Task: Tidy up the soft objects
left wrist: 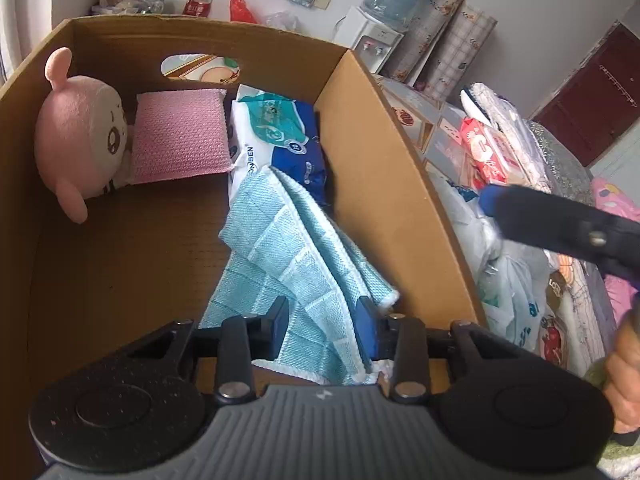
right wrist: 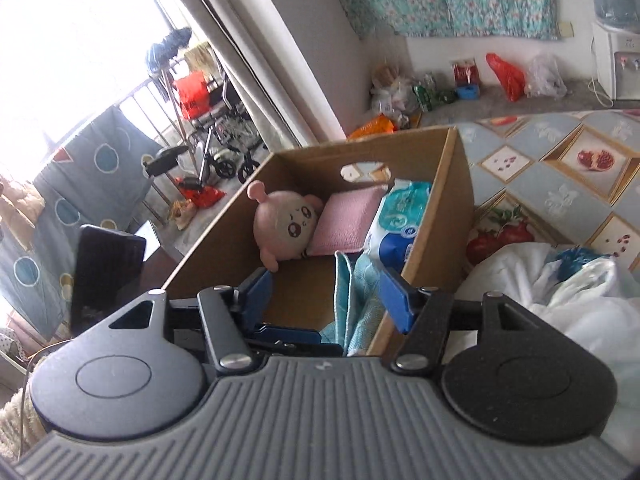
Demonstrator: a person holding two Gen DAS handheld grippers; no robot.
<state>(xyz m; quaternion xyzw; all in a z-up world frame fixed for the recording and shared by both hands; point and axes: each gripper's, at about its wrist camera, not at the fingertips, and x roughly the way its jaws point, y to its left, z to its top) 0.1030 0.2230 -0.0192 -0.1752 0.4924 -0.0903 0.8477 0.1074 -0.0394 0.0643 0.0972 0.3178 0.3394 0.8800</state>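
Cardboard box (left wrist: 384, 184) fills most of what I see, standing on a bed with a pomegranate-print cover (right wrist: 560, 152), and nearly everything soft is already in it. Against its far wall sits a pink plush toy (left wrist: 80, 136), beside that a pink sponge pad (left wrist: 180, 132), then a blue and white pack of wipes (left wrist: 276, 132) whose printing I can read only in part, letters ending in "BEN". Draped from my left jaws (left wrist: 326, 320) down toward the box floor is a light blue cloth (left wrist: 280, 240); those jaws stand narrow and pinch it near its white-hemmed edge. It looks light and limp, so I judge it will sag and fold wherever I let go, and a grip at a corner or hem suits it best. My right jaws (right wrist: 326, 292) stand fairly wide over the near rim of the box with nothing pressed between them, the cloth merely showing in the gap. Outside lies a red pack (left wrist: 484, 152); its writing is too blurred to read.
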